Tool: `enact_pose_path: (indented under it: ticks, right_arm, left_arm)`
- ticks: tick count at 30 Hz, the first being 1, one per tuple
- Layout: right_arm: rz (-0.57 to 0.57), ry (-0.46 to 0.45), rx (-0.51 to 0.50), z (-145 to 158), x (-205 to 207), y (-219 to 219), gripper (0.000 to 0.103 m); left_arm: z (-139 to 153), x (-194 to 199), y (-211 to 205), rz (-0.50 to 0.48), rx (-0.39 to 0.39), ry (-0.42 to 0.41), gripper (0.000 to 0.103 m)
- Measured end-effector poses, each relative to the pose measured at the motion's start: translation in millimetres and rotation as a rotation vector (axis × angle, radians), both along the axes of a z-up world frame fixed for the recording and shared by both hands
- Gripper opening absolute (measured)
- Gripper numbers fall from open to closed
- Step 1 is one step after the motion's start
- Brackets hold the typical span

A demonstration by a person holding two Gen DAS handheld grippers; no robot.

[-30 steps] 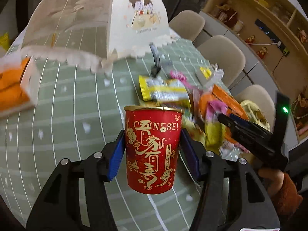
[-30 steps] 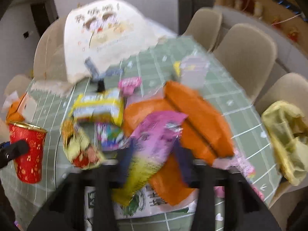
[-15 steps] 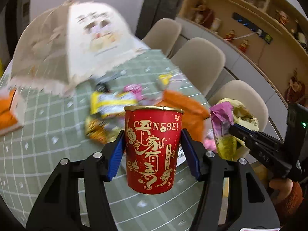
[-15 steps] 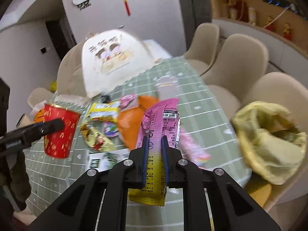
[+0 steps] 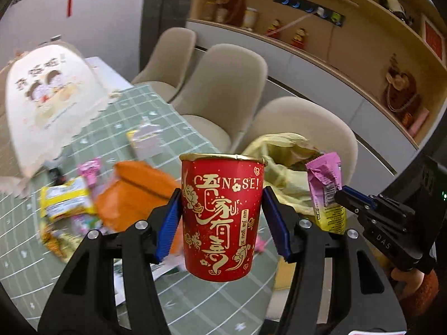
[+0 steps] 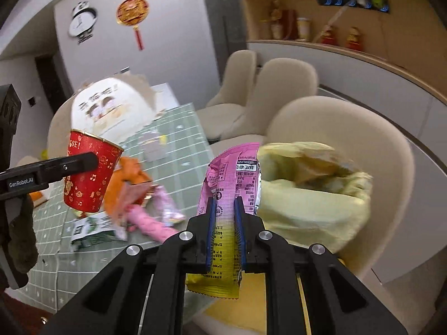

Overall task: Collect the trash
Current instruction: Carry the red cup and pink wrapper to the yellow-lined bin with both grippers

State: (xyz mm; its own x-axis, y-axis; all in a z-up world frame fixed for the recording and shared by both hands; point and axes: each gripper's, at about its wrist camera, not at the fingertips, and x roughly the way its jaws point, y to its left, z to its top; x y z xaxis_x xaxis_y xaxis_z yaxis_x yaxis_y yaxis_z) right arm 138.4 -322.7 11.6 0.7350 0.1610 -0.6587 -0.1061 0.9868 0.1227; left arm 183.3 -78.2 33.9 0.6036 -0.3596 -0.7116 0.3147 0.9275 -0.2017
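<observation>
the left gripper (image 5: 222,216) has its jaws clamped on the sides of a red paper cup (image 5: 222,219) with gold lettering, which it holds upright in the air above the near edge of the surface (image 5: 195,304). the right gripper (image 6: 225,229) has its jaws pressed together on a pink and yellow snack wrapper (image 6: 230,184), held standing on end just beside the open mouth of a yellow trash bag (image 6: 313,195). the bag sits on the seat of a beige chair (image 6: 363,128) drawn up to the surface. in the left wrist view the wrapper hangs right of the cup, in front of the bag.

on the green checked cloth lie more wrappers: an orange bag (image 5: 134,192), a yellow packet (image 5: 65,202), a pink wrapper (image 6: 152,220) and a green and white packet (image 6: 93,227). farther back stands a white mesh food cover (image 5: 47,97) with a cartoon print. two more beige chairs line the far side.
</observation>
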Motion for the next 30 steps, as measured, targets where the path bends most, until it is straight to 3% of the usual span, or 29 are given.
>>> enact_pose_path:
  ticks: [13,18,23,26,30]
  right_arm:
    - [-0.174,-0.012,-0.012,2.4,-10.0,-114.6,0.014]
    - [-0.203,-0.011,0.002,-3.3,-10.3,-147.5,0.014]
    - [-0.236,0.009,0.05,-15.2,-6.0,-180.6,0.014]
    - [-0.254,0.024,0.075,-23.0,-2.8,-195.2,0.014]
    - [-0.282,0.045,0.119,-36.6,2.2,-212.5,0.014]
  left_arm:
    - [-34.7,70.7,-133.9,-0.228,-0.123,0.127,0.055]
    - [-57.9,109.1,-183.8,-0.254,-0.064,0.172,0.055]
    - [-91.4,146.9,-238.6,-0.262,0.022,0.286,0.055]
    - [-110.7,159.7,-261.4,-0.228,0.124,0.294,0.055]
    - [-128.8,169.8,-276.9,-0.181,0.171,0.291,0.057]
